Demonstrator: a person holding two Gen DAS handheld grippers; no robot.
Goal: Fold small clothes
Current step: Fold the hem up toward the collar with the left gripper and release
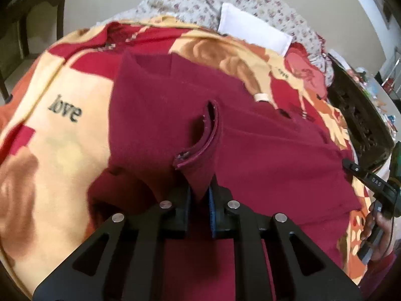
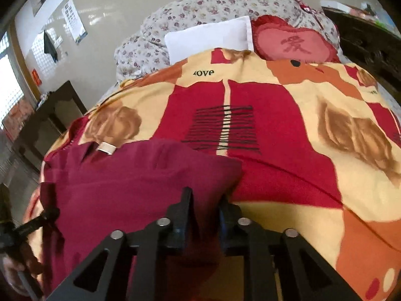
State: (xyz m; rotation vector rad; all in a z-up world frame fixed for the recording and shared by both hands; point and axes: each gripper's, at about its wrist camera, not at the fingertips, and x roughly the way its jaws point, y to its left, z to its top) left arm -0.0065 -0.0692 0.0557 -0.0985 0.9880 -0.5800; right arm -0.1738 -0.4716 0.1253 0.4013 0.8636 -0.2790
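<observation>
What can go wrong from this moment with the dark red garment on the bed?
1. The left claw pinches only a narrow peak of the maroon garment; it may slip out when lifted.
2. The right claw seems to hold the garment's edge, but blur hides the grip, so one side may drop.
3. The bedspread is soft and uneven, so the fold may wrinkle.

We saw a bed under a red-and-cream bedspread [image 2: 288,130], a white pillow [image 2: 208,37], a dark side table [image 2: 57,110], pale glossy walls [image 2: 120,5] and a bright window [image 2: 10,87]
</observation>
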